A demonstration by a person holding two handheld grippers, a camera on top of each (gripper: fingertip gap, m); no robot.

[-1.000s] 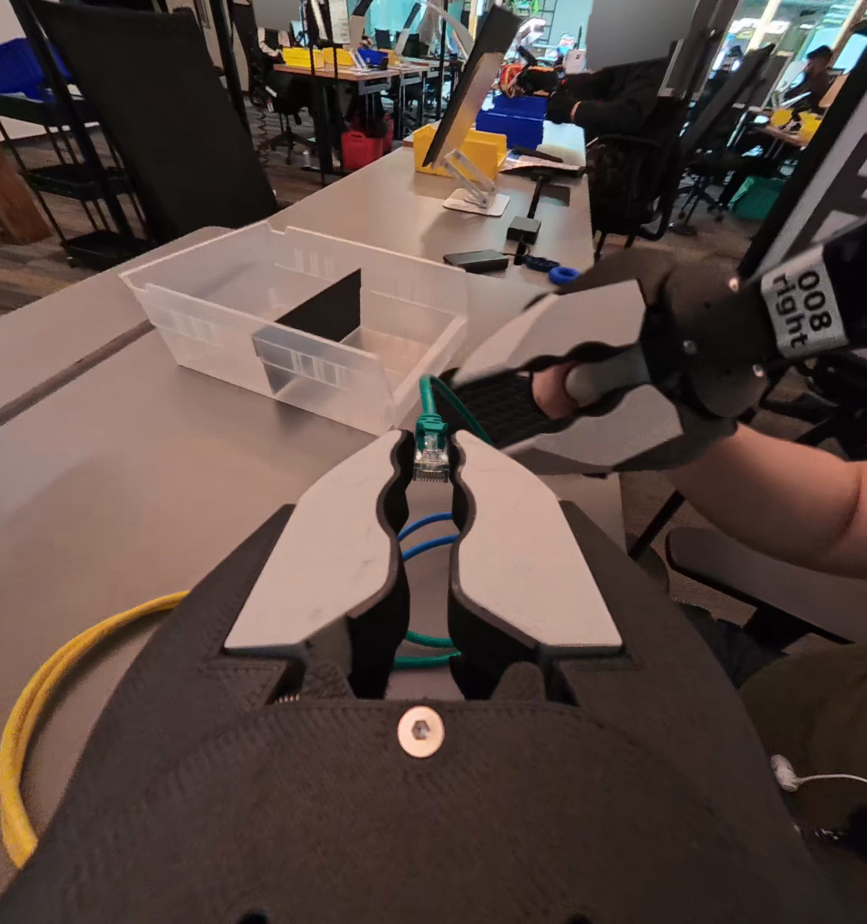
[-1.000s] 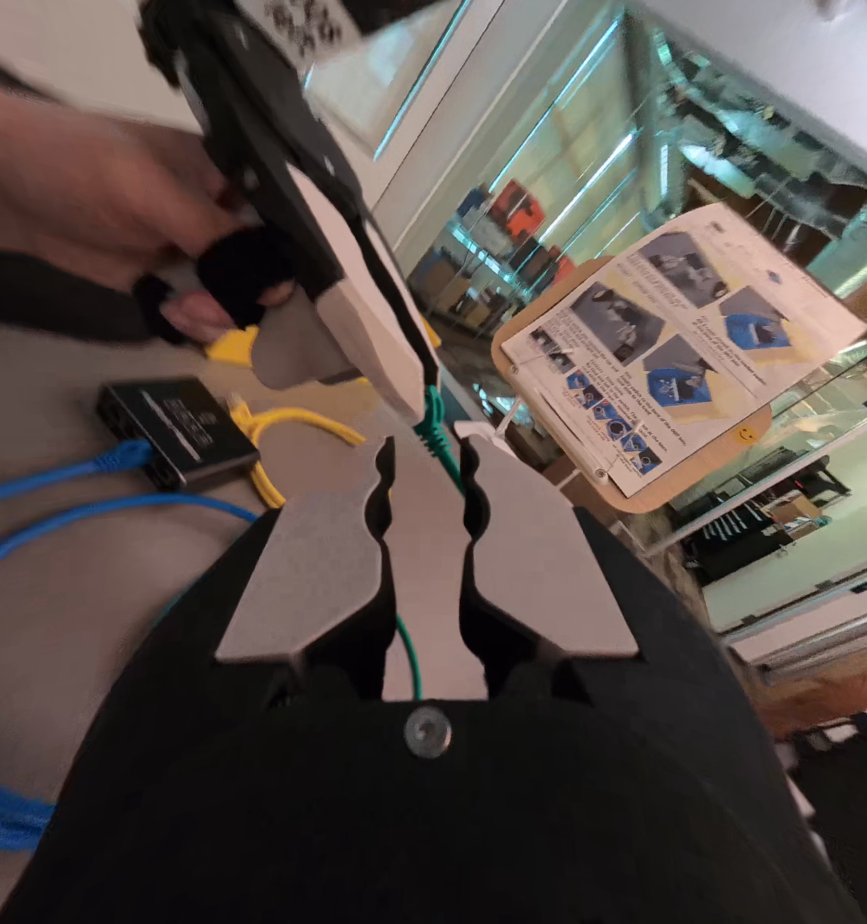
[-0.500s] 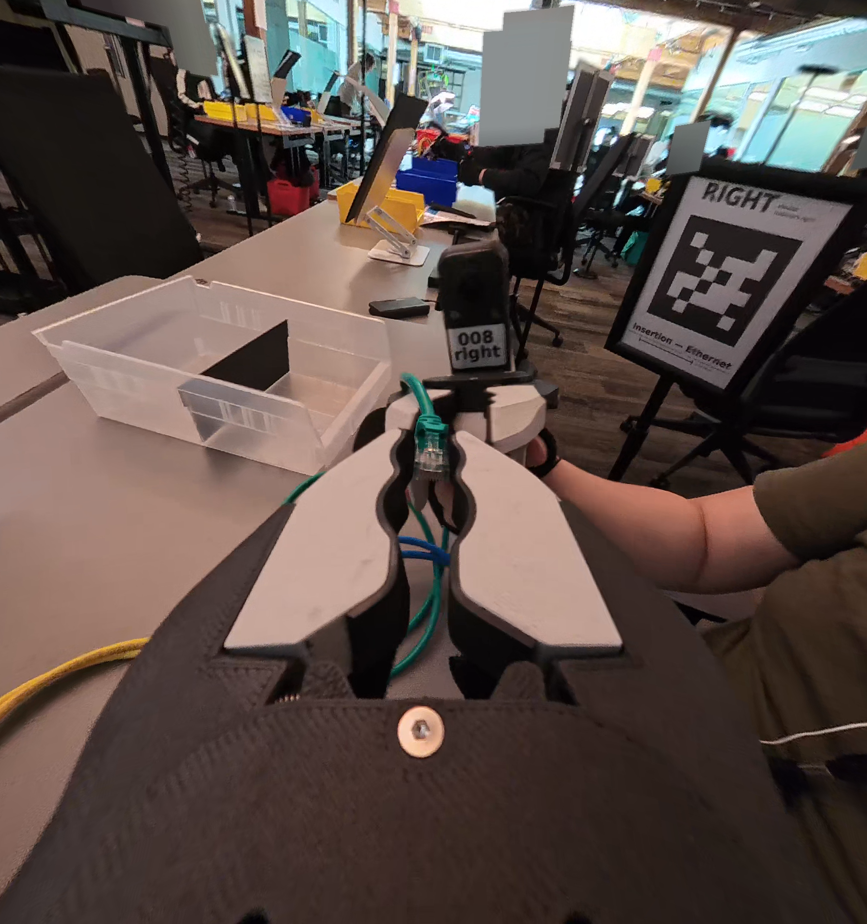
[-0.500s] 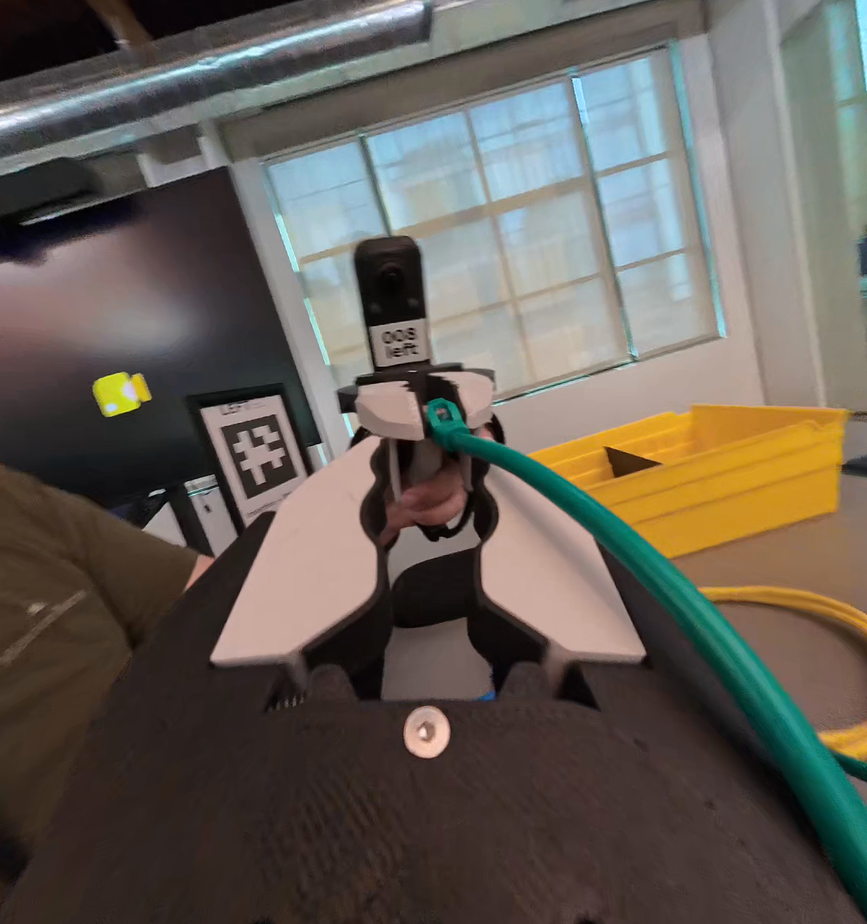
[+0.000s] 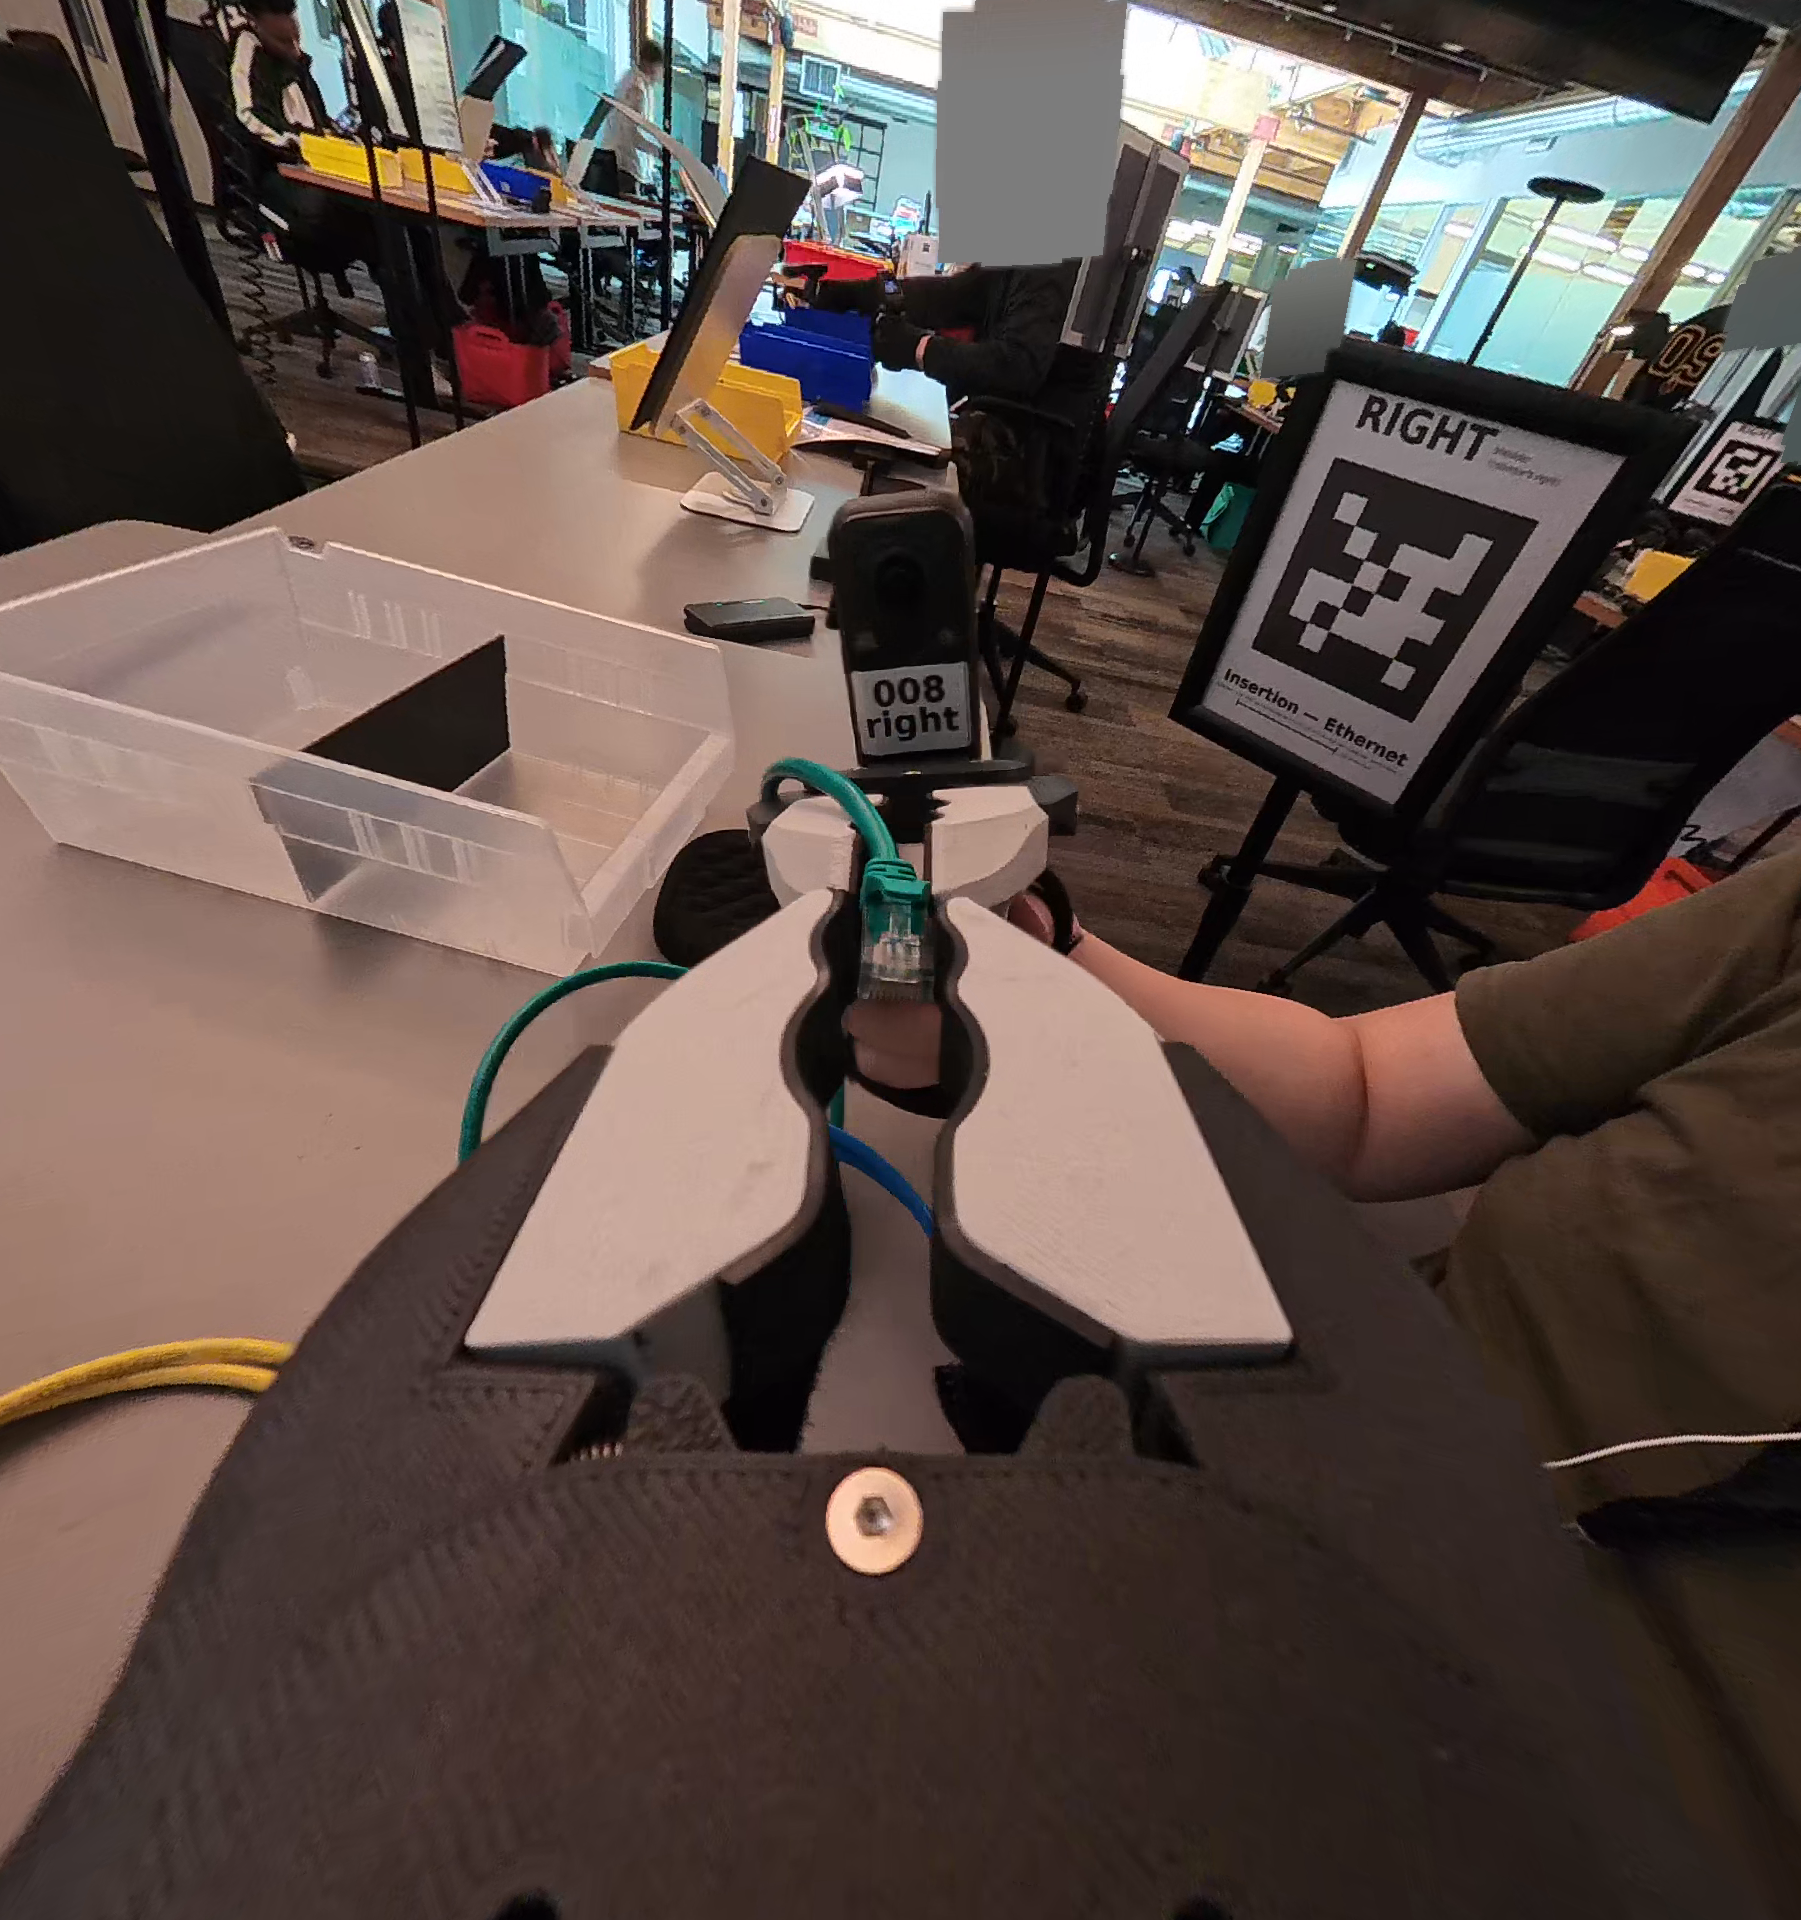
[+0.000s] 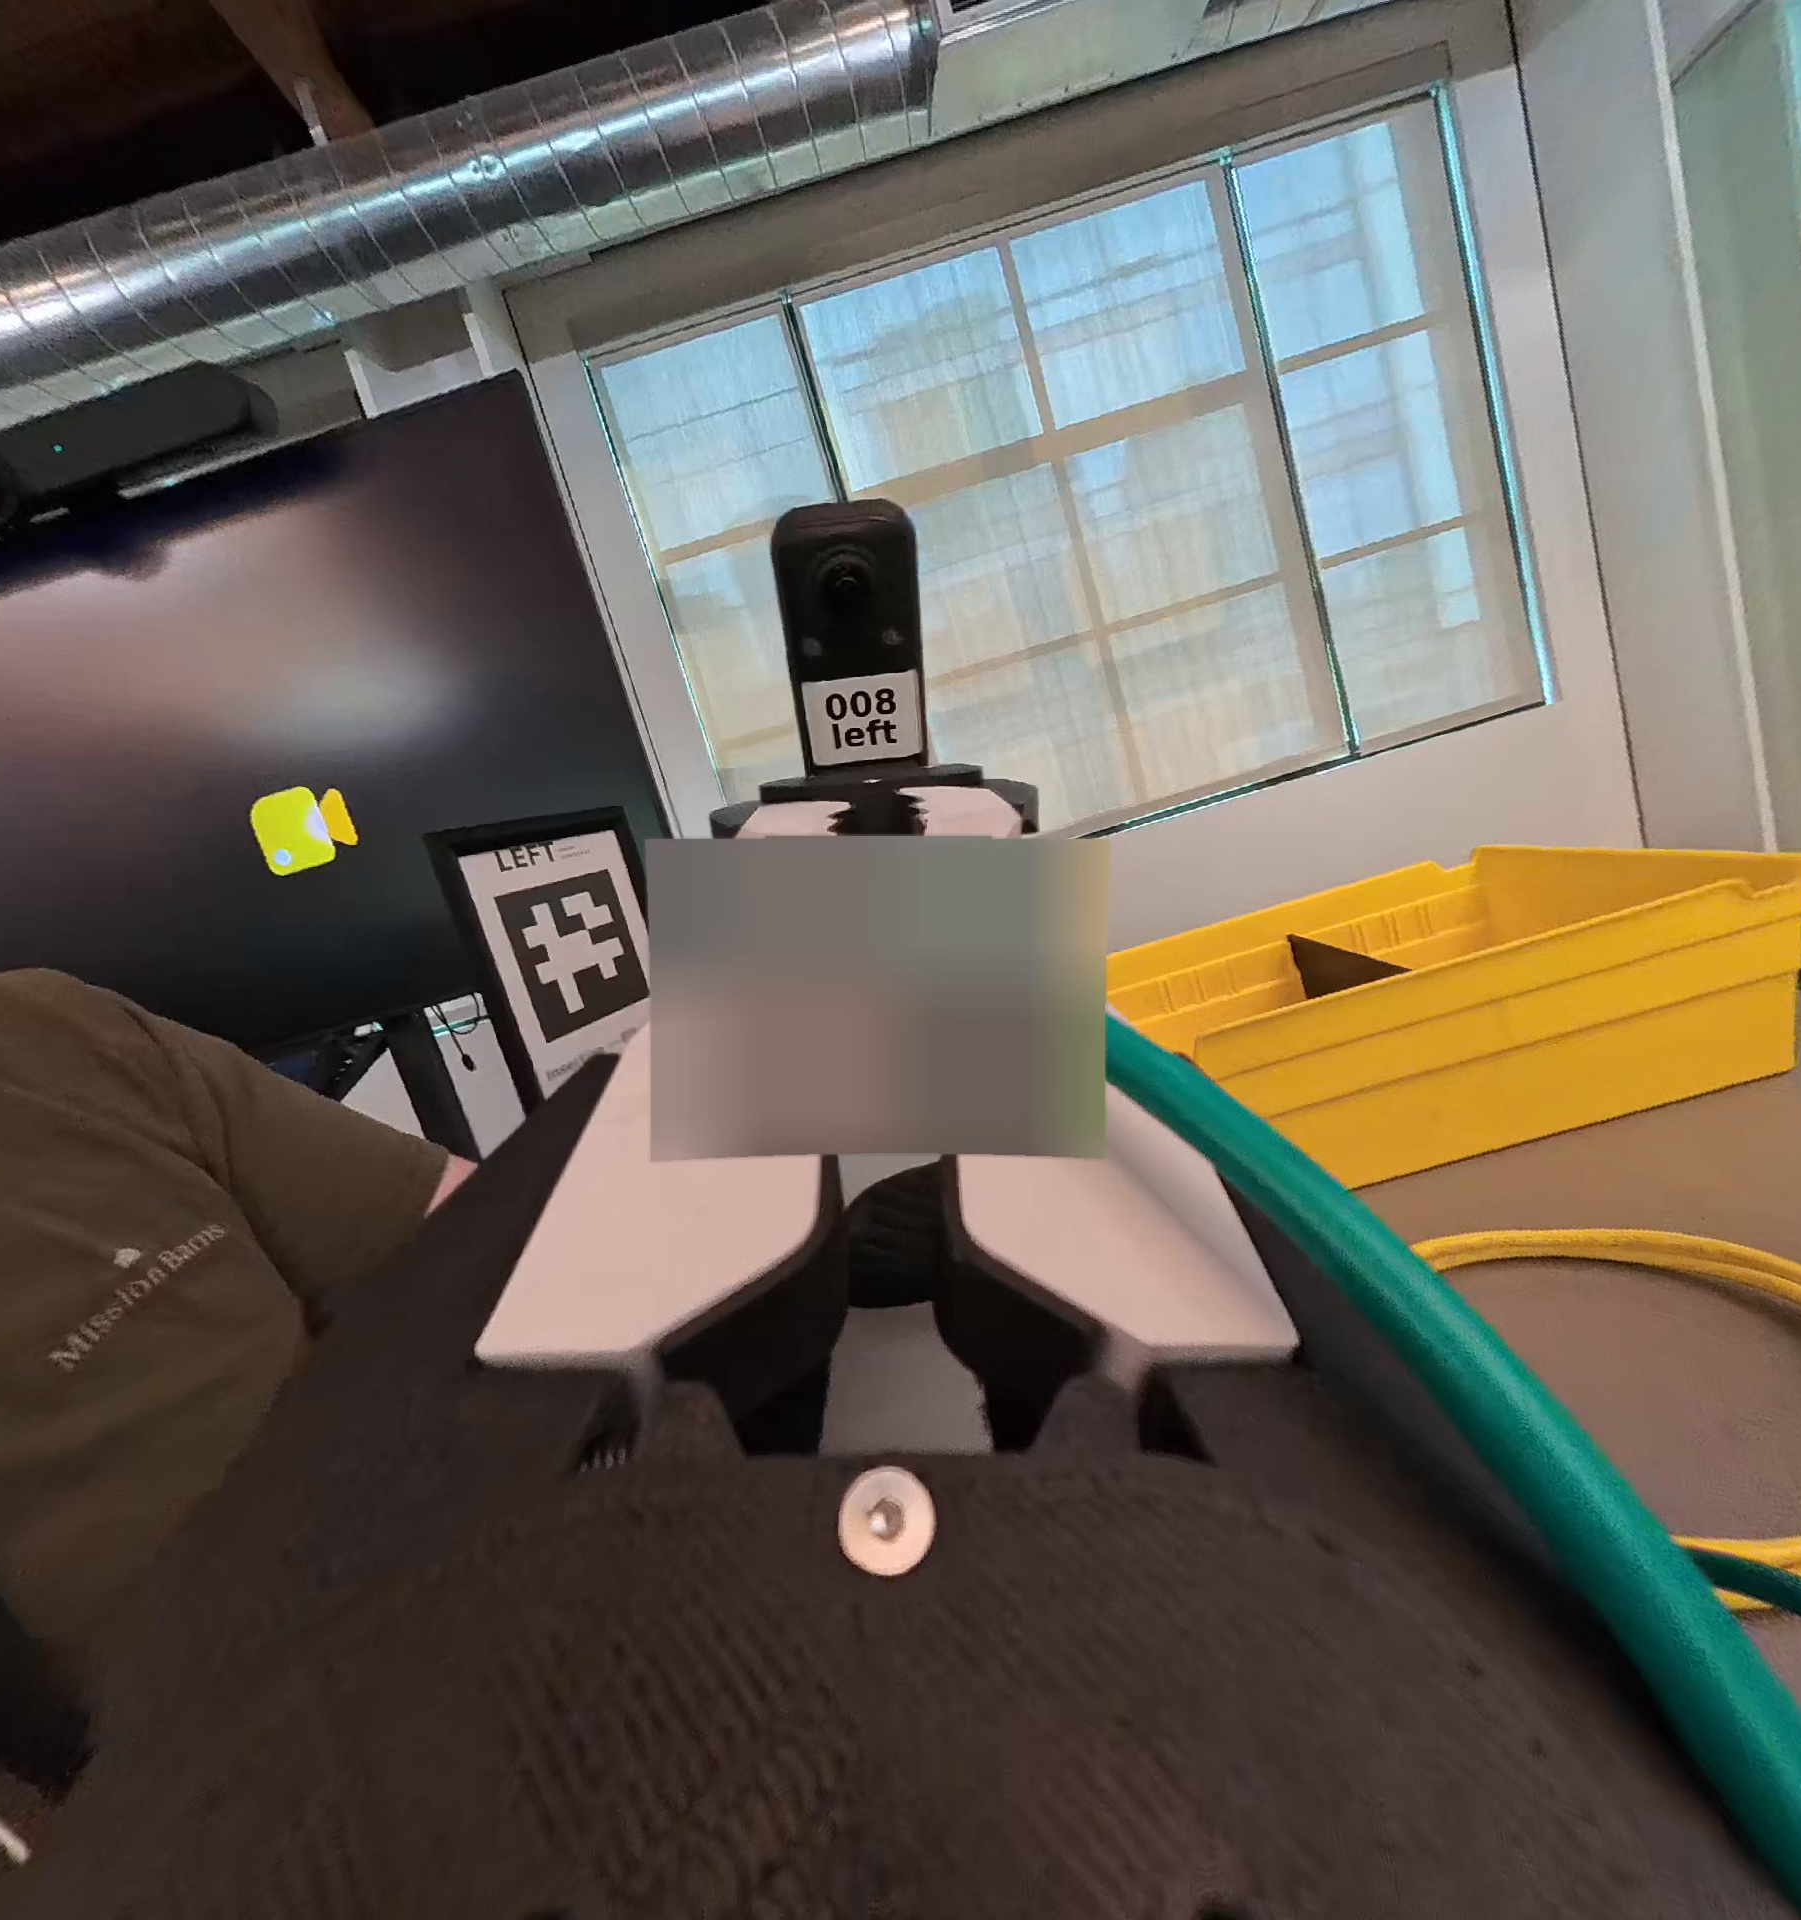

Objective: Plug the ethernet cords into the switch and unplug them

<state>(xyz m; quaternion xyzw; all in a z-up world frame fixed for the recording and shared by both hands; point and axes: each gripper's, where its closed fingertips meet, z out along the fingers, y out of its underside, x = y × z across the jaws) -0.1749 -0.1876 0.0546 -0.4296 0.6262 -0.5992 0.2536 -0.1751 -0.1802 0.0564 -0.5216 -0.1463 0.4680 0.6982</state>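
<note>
Here, my left gripper (image 5: 891, 961) is clamped on the green plug (image 5: 893, 932), clear connector end pointing back toward the camera, boot end away. The green cord (image 5: 823, 805) arcs up out of the boot, loops over toward my right gripper (image 5: 901, 842), and a further stretch curves down to the table (image 5: 200, 1091) beside my left finger.

My right gripper faces mine head-on, just beyond the plug, its camera upright on top. From the left wrist view its two white fingers sit close together with the cord crossing in front of them; I cannot tell whether they pinch anything. In the right wrist view a mosaic patch covers the fingertips, so its state is not readable there either. That view does show the green cord running along the outer side of my right finger and down to the lower right corner of the frame.

A blue cord (image 5: 880, 1169) shows in the gap between my left fingers, lower down. A yellow cord (image 5: 96, 1387) lies on the table near its left edge in the left view; in the right wrist view it coils on the table in front of a yellow bin (image 6: 1498, 997).

A clear bin (image 5: 356, 748) with a black divider stands on the table, far left of the grippers. The switch is not in sight in either view.
</note>
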